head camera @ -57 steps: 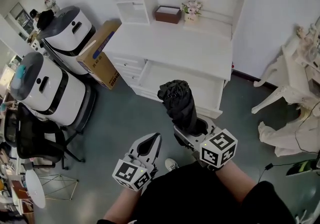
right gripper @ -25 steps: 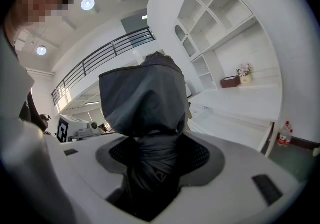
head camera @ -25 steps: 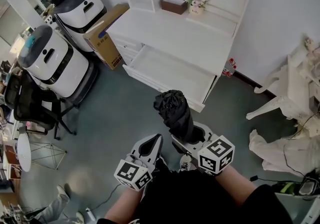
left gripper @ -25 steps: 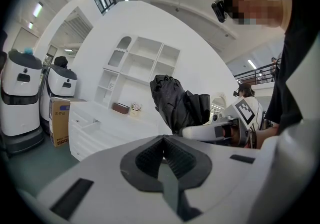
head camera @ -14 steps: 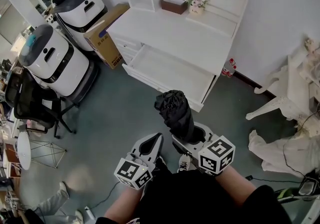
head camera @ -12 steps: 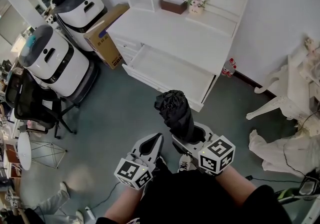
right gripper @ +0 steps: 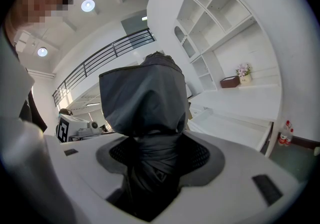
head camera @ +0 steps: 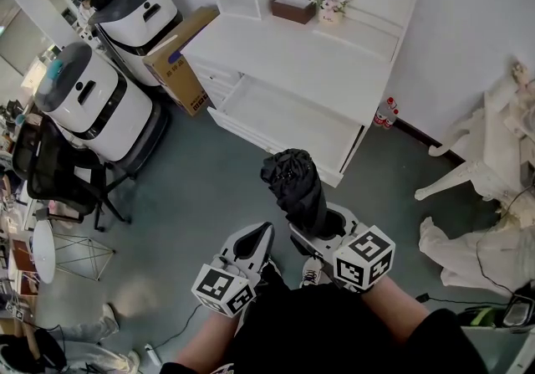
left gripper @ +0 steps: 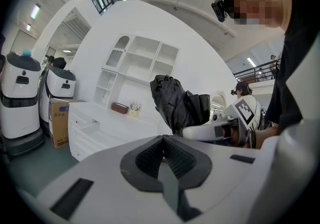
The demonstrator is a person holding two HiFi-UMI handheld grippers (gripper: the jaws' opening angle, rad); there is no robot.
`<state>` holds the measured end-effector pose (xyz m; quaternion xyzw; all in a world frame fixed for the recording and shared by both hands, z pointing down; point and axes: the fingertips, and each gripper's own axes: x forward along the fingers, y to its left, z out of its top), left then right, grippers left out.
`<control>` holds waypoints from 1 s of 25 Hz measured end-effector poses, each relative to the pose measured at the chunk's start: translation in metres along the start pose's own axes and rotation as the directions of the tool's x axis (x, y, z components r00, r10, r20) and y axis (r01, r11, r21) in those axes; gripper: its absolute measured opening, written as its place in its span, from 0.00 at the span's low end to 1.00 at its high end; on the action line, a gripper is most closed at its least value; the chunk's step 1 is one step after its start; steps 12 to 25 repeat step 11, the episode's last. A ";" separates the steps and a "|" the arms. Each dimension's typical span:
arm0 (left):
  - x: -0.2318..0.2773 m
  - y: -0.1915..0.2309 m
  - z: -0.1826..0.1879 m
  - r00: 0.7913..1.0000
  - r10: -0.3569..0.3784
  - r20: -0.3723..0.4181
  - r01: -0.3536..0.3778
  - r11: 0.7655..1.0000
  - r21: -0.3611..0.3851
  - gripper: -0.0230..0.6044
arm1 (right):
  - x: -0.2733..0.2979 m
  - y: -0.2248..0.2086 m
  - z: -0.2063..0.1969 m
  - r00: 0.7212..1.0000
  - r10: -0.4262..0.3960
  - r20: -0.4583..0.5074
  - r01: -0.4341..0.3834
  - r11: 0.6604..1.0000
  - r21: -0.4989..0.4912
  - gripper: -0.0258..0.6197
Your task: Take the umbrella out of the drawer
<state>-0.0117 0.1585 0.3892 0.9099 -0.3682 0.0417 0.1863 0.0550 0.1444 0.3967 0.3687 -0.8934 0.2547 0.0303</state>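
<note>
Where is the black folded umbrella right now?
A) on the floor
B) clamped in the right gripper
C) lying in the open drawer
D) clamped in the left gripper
B: the right gripper is shut on the umbrella, held upright and clear of the open drawer.

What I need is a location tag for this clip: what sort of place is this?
Probably an office or robotics lab with a staged home corner: a white shelved desk with an open drawer, two white robots, and a black office chair.
</note>
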 end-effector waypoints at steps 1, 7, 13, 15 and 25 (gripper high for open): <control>0.000 0.000 0.000 1.000 0.000 0.000 0.000 1.000 0.002 0.04 | 0.000 0.000 0.000 1.000 0.000 0.000 0.000 1.000 0.000 0.42; 0.001 0.000 -0.001 1.000 0.000 -0.004 0.000 1.000 0.007 0.04 | 0.001 -0.002 -0.001 1.000 0.004 -0.001 -0.004 1.000 -0.002 0.42; 0.002 -0.001 -0.001 1.000 0.001 -0.001 -0.001 1.000 0.006 0.04 | 0.000 -0.002 -0.001 1.000 0.004 0.001 -0.004 1.000 -0.003 0.42; 0.002 -0.001 -0.001 1.000 0.001 -0.001 -0.001 1.000 0.006 0.04 | 0.000 -0.002 -0.001 1.000 0.004 0.001 -0.004 1.000 -0.003 0.42; 0.002 -0.001 -0.001 1.000 0.001 -0.001 -0.001 1.000 0.006 0.04 | 0.000 -0.002 -0.001 1.000 0.004 0.001 -0.004 1.000 -0.003 0.42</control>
